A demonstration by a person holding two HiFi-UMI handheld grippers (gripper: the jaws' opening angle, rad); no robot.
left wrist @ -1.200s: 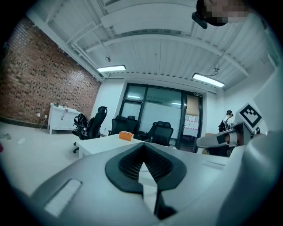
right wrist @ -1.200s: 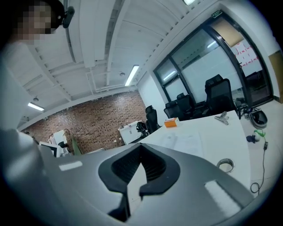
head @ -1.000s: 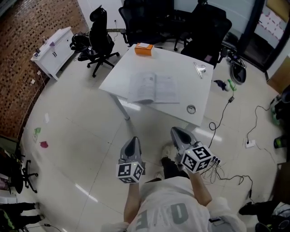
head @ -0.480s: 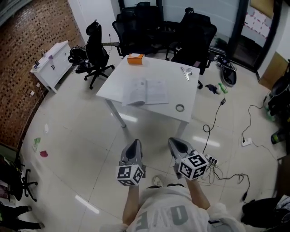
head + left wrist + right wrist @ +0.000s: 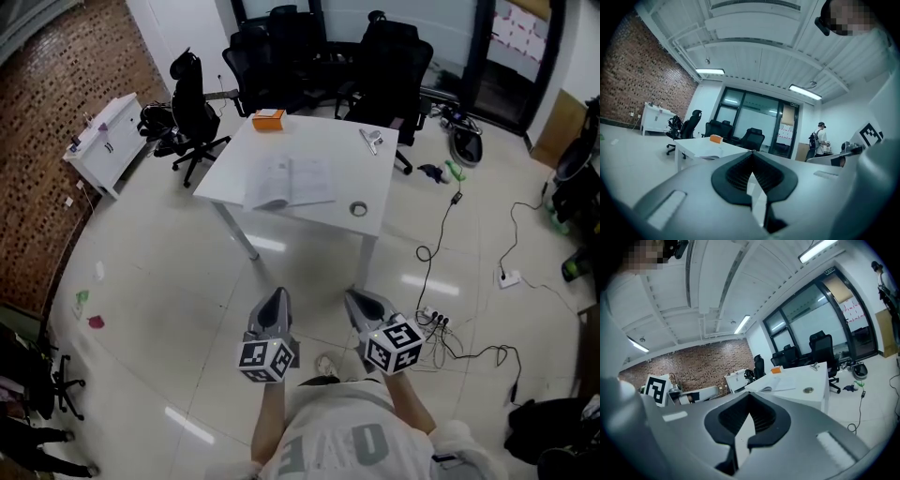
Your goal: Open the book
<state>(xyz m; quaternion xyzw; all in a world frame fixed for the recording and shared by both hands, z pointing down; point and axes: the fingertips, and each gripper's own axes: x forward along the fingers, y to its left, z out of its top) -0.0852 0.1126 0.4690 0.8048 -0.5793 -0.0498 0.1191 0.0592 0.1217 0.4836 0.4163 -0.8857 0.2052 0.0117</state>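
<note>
Book [image 5: 289, 183]: one, lying open and flat on the white counter [image 5: 323, 150], mid-surface and closer to the near-left edge. It also shows in the left gripper view [image 5: 709, 153] and the right gripper view [image 5: 780, 384]. Pages are pale; print too small to read.

Other counter items, one of each:
- orange box [image 5: 268, 118] at the far-left corner
- tape roll [image 5: 357, 208] by the near edge, toward the near-right corner
- small metal clip [image 5: 371, 140] near the far-right edge

All sit well apart from the book, with bare surface between them.

Left tongs [image 5: 276, 296]: pressed together, nothing between them [image 5: 751, 153]. Right tongs [image 5: 353, 297]: likewise pressed together and empty [image 5: 749, 395]. Both are held out over the floor [image 5: 169, 281], side by side, well short of the counter's near edge.

Room to move: a wide strip of bare tile lies between the tongs and the near edge. One black chair [image 5: 192, 98] stands off the left edge. More black chairs [image 5: 394, 52] crowd the far edge; exact count unclear. Cables [image 5: 469, 356] trail over the floor to the right, and a white cabinet [image 5: 103, 131] stands by the brick wall at left.
</note>
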